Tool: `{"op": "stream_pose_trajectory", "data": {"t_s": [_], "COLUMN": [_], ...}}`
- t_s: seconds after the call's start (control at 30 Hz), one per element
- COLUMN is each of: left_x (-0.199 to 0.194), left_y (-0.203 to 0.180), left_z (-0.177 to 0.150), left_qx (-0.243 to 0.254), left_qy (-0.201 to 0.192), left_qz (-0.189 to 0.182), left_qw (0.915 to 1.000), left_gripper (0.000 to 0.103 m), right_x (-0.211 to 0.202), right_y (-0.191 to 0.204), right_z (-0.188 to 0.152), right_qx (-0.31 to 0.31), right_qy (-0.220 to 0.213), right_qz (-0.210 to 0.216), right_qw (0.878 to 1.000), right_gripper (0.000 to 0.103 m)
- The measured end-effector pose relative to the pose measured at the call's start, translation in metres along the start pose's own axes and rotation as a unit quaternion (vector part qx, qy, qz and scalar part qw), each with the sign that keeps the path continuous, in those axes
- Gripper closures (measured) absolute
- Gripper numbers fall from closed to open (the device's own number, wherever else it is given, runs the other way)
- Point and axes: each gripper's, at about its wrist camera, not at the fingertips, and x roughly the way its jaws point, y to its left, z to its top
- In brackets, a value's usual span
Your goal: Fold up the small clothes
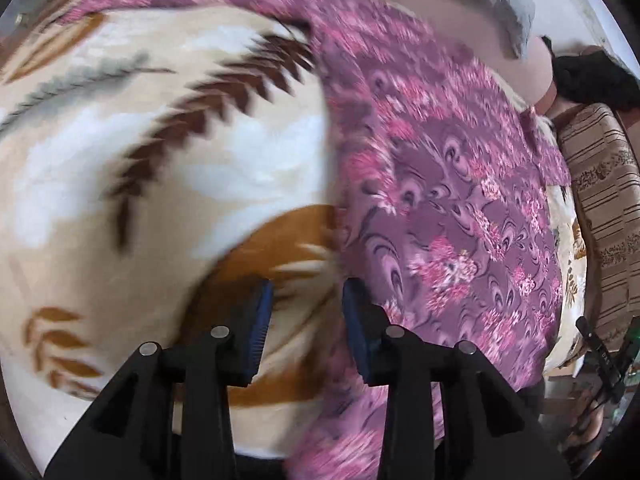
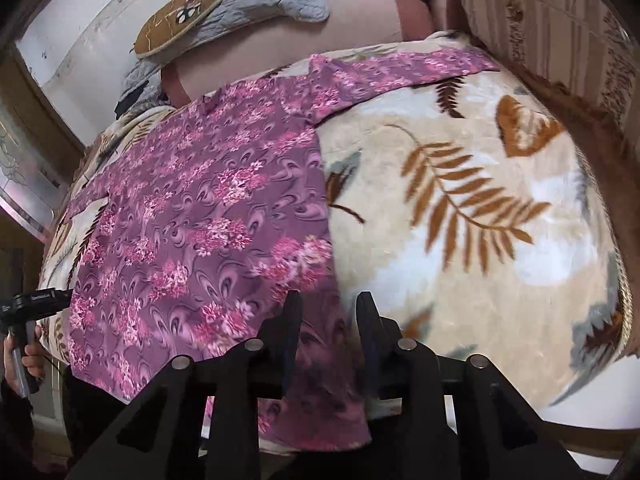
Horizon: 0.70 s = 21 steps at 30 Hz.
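Much of our left wrist view is smeared with blur, so the near hem of the purple flowered shirt point(image 1: 448, 184) is hard to make out where it runs under the frame edge. Our left gripper point(image 1: 307, 320) is released, its blue pads apart over the leaf-print blanket point(image 1: 120, 184), at the shirt's left edge; we cannot tell whether the right pad touches the cloth. In the right wrist view our right gripper point(image 2: 329, 320) also stands with a gap between its fingers, above the shirt's point(image 2: 192, 208) near right corner, whose edge passes beneath them. Whether they touch it we cannot tell.

Only the right view shows the shirt whole, flat on the blanket point(image 2: 460, 216), one sleeve stretched toward the striped cushion point(image 2: 552, 32), and the grey pillow point(image 2: 256, 4) beyond. The left gripper point(image 2: 32, 304) shows at its left edge, mostly cut off.
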Motion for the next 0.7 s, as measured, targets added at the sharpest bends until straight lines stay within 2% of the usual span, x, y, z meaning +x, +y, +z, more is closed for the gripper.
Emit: {"op": "stream_pose_trajectory", "data": {"t_s": [0.07, 0.1, 0.13, 0.17, 0.23, 0.27, 0.3, 0.37, 0.43, 0.53, 0.57, 0.6, 0.63, 0.67, 0.7], "left_x": [0.0, -0.001, -0.004, -0.007, -0.009, -0.008, -0.006, -0.005, -0.007, -0.007, -0.006, -0.007, -0.005, -0.005, -0.009], "left_y": [-0.019, -0.028, -0.032, -0.033, -0.024, -0.017, -0.01, -0.003, -0.01, -0.027, -0.032, -0.036, -0.037, -0.037, -0.036], "left_z": [-0.005, -0.008, -0.01, -0.011, -0.008, -0.008, -0.008, -0.011, -0.015, -0.026, -0.028, -0.03, -0.03, -0.031, -0.031], "left_qx": [0.023, 0.039, 0.047, 0.05, 0.04, 0.029, 0.015, -0.01, 0.0, 0.035, 0.048, 0.057, 0.053, 0.043, 0.045], "left_qy": [0.006, 0.015, 0.017, 0.011, -0.002, 0.001, 0.01, 0.015, 0.013, 0.008, 0.003, 0.004, 0.018, 0.027, 0.021], "left_qz": [-0.039, -0.068, -0.081, -0.08, -0.044, -0.032, -0.036, -0.056, -0.065, -0.05, -0.043, -0.054, -0.071, -0.077, -0.064], "left_qw": [0.999, 0.9968, 0.9955, 0.9955, 0.9982, 0.9991, 0.9992, 0.9983, 0.9978, 0.9981, 0.9979, 0.9969, 0.9959, 0.9958, 0.9967], "left_gripper": [0.075, 0.082, 0.082, 0.082, 0.082, 0.082, 0.082, 0.077, 0.061, 0.055, 0.057, 0.09, 0.1, 0.101, 0.101], "right_x": [0.01, 0.014, 0.019, 0.022, 0.029, 0.032, 0.035, 0.042, 0.049, 0.056, 0.056, 0.056, 0.055, 0.053, 0.051], "right_y": [0.009, 0.011, 0.013, 0.014, 0.014, 0.014, 0.014, 0.013, 0.011, 0.012, 0.015, 0.018, 0.022, 0.025, 0.026], "right_z": [0.001, -0.001, -0.002, -0.003, -0.005, -0.005, -0.005, -0.006, -0.008, -0.009, -0.01, -0.011, -0.011, -0.011, -0.01], "right_qx": [-0.006, -0.009, -0.011, -0.012, -0.013, -0.012, -0.012, -0.012, -0.007, -0.01, -0.017, -0.027, -0.042, -0.054, -0.054], "right_qy": [0.013, 0.019, 0.025, 0.026, 0.032, 0.034, 0.037, 0.043, 0.05, 0.049, 0.044, 0.039, 0.032, 0.029, 0.029], "right_qz": [-0.003, -0.004, -0.003, -0.002, -0.006, -0.012, -0.017, -0.025, -0.029, -0.037, -0.04, -0.044, -0.047, -0.041, -0.034], "right_qw": [1.0, 1.0, 1.0, 1.0, 0.999, 0.999, 0.999, 0.999, 0.998, 0.998, 0.998, 0.998, 0.997, 0.997, 0.998], "right_gripper": [0.073, 0.073, 0.073, 0.072, 0.069, 0.068, 0.067, 0.065, 0.058, 0.056, 0.056, 0.069, 0.083, 0.099, 0.099]}}
